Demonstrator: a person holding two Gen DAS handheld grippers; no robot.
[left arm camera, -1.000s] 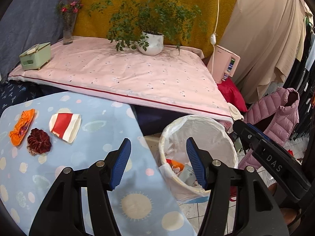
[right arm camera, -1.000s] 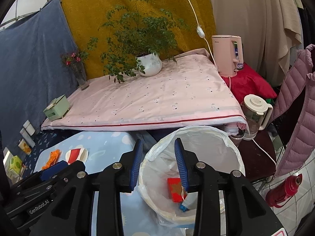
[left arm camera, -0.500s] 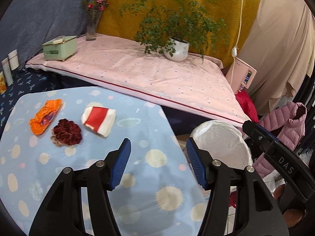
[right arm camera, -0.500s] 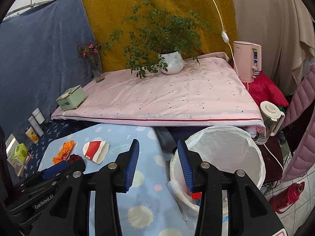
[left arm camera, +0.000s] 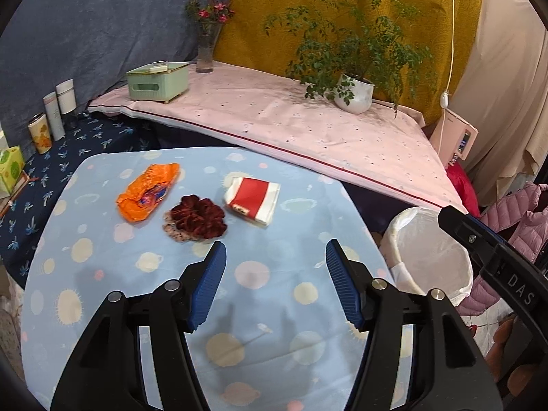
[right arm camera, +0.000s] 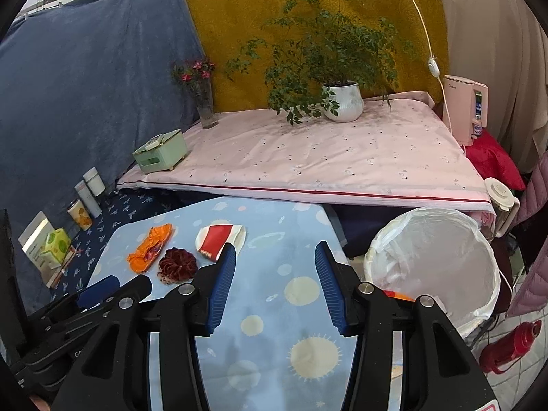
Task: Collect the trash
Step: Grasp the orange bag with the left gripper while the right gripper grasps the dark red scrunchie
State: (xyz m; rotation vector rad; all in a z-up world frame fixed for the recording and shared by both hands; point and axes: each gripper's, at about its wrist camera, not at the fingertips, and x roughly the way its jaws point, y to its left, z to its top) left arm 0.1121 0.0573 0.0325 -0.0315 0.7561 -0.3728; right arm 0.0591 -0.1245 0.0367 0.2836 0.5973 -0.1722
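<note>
Three pieces of trash lie on the light blue table (left arm camera: 274, 294): an orange wrapper (left arm camera: 149, 191), a dark red crumpled paper cup liner (left arm camera: 197, 217) and a red and white paper cup, flattened (left arm camera: 253, 198). They also show in the right wrist view: wrapper (right arm camera: 150, 248), liner (right arm camera: 178, 263), cup (right arm camera: 219, 236). My left gripper (left arm camera: 275, 270) is open and empty, hovering short of the trash. My right gripper (right arm camera: 275, 270) is open and empty above the table. A bin lined with a white bag (right arm camera: 435, 260) stands right of the table and holds some trash.
A pink-covered bed (right arm camera: 325, 157) behind the table carries a potted plant (right arm camera: 342, 102), a green box (right arm camera: 161, 152) and a flower vase (right arm camera: 205, 102). Bottles and boxes (right arm camera: 82, 202) stand at left. A kettle (right arm camera: 501, 202) and red thermos (right arm camera: 510, 346) sit by the bin.
Both grippers have swung left from over the bin to over the blue table. The trash pieces now lie ahead of the left gripper. The right gripper has opened wider.
</note>
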